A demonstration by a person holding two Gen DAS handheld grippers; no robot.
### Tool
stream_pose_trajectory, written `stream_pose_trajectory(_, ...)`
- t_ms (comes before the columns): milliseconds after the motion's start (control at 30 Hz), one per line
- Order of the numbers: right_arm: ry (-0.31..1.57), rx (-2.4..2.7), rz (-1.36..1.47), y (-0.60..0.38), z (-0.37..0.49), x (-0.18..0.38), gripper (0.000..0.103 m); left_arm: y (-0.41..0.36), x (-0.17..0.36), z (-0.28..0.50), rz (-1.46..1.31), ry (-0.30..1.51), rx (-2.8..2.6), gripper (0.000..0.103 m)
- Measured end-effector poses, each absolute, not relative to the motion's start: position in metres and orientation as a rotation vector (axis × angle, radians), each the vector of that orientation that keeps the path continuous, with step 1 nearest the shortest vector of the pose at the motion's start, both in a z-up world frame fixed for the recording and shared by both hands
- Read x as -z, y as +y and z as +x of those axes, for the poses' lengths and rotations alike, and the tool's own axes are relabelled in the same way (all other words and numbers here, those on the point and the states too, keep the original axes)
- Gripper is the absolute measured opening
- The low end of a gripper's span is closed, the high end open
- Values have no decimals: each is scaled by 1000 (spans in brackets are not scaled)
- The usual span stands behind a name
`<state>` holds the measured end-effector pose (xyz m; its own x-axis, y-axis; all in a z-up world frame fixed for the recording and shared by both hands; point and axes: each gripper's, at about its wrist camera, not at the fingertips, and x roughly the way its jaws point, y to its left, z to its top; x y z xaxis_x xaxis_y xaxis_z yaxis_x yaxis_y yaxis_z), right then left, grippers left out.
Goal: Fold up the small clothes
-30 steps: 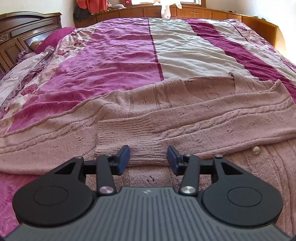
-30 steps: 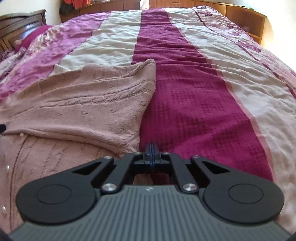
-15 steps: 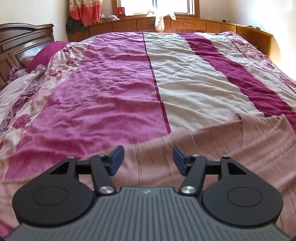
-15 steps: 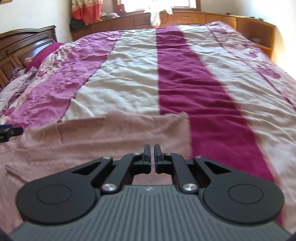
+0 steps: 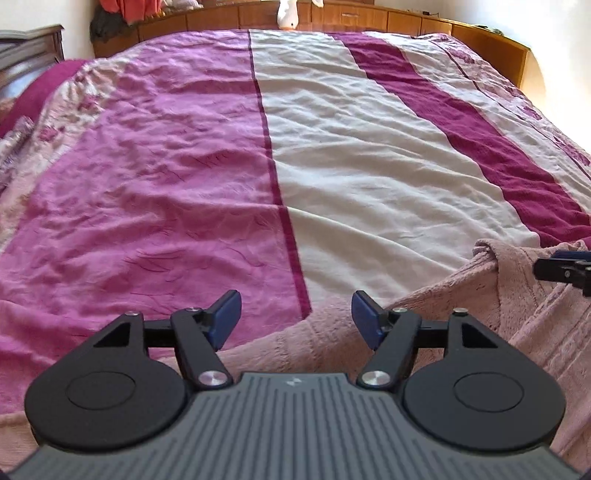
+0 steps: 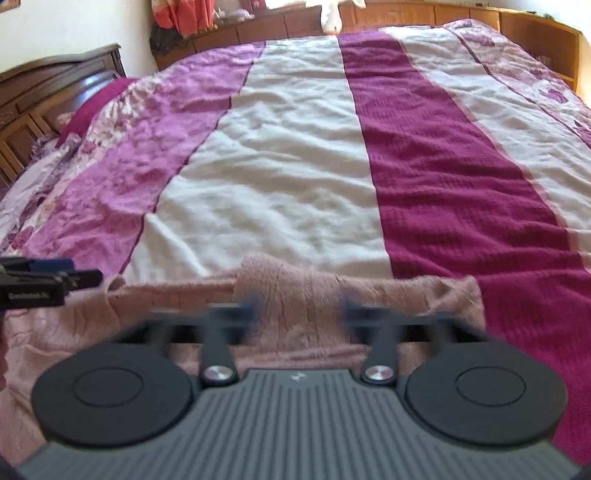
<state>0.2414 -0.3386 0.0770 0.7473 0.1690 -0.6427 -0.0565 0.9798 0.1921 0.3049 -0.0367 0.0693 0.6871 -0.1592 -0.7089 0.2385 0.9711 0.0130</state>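
A pink knitted sweater (image 5: 480,317) lies on the near part of the bed, its far edge bunched up in a low ridge (image 6: 295,284). My left gripper (image 5: 295,319) is open above the sweater's left end, blue pads wide apart and nothing between them. My right gripper (image 6: 301,308) is motion-blurred; its fingers stand wide apart over the ridge, holding nothing. Each gripper's tip shows at the edge of the other's view: the right one (image 5: 561,267) and the left one (image 6: 48,280).
The striped bedcover (image 5: 332,166) in pink, white and dark magenta stretches ahead. A dark wooden headboard (image 6: 55,96) stands at the left, with a wooden ledge (image 5: 406,16) holding a white toy (image 5: 288,14) along the far side.
My right gripper, shut a second ago, has sprung wide open. My left gripper has spread wider. Both views have moved forward to the sweater's far edge, which now lies bunched closer.
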Motion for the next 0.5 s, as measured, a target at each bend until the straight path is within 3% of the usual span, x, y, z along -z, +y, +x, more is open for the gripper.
stream_pose_trajectory(400,710,-184,94,-322,281,-69,78,-42,-50,333,102,853,252,74)
stream_pose_trajectory(467,736,-203,90,-318,292,-66,77,-43,-48,335,93,887,284,65)
stream_pose_trajectory(500,752,-212,90,-315,296,-65,73,-43,-47,336,81,901,296,52)
